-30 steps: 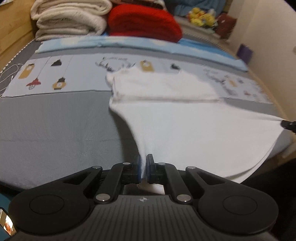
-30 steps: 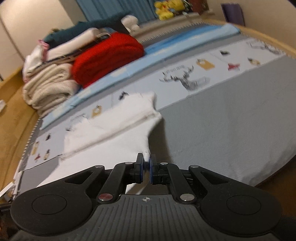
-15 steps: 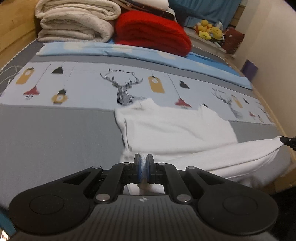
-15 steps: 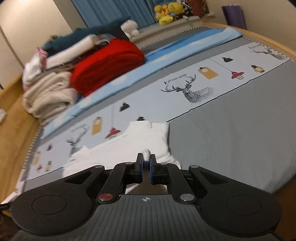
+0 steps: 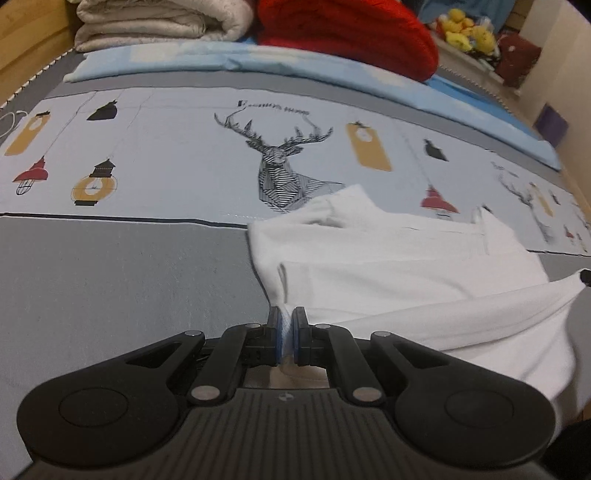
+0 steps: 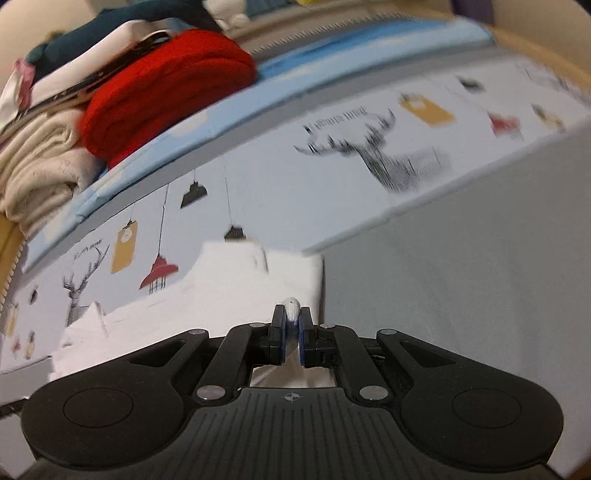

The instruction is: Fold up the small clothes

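White garment (image 5: 406, 266): soft matt cloth. Bed cover (image 5: 129, 280): matt woven fabric, printed. Red blanket (image 5: 347, 33): coarse knit. Gripper fingers (image 5: 300, 328): matt black plastic, blue pads.

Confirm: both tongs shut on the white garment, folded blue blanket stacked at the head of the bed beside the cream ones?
Not quite: that folded blanket is red, not blue, as the left wrist view shows. The rest stands: left tongs and right tongs are each shut on the white garment, and the cream blankets sit beside it.
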The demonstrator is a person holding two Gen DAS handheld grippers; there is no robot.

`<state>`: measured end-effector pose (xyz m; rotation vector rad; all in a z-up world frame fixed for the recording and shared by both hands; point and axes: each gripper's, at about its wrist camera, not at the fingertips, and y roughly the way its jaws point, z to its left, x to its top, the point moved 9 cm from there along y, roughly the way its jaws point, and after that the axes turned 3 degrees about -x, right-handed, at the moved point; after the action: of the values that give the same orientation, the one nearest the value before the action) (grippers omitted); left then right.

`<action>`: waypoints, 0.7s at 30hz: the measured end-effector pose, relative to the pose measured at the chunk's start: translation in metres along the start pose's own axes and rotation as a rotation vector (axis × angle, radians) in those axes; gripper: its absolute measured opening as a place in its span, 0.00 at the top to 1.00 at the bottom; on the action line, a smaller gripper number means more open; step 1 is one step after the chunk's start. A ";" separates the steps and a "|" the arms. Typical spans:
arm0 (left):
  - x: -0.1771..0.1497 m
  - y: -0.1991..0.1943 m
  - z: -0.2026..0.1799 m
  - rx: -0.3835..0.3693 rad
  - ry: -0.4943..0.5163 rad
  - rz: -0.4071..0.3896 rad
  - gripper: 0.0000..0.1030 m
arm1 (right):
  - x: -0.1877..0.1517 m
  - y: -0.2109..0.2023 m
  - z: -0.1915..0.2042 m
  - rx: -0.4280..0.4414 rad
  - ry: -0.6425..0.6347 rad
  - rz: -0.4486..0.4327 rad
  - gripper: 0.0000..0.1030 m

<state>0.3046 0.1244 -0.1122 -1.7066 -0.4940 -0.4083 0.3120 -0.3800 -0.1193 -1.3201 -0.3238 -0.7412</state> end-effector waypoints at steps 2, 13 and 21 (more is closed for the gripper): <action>0.004 0.007 0.005 -0.003 -0.020 -0.006 0.94 | 0.002 0.011 0.002 -0.010 -0.005 0.021 0.95; 0.000 -0.015 0.041 -0.004 -0.176 -0.063 0.82 | 0.005 0.004 -0.015 -0.067 0.050 -0.023 0.88; -0.029 -0.014 0.027 -0.001 -0.112 0.023 0.64 | -0.031 -0.006 -0.012 -0.024 0.008 0.045 0.86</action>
<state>0.2725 0.1498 -0.1211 -1.7406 -0.5548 -0.2977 0.2828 -0.3826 -0.1370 -1.3428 -0.2782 -0.7147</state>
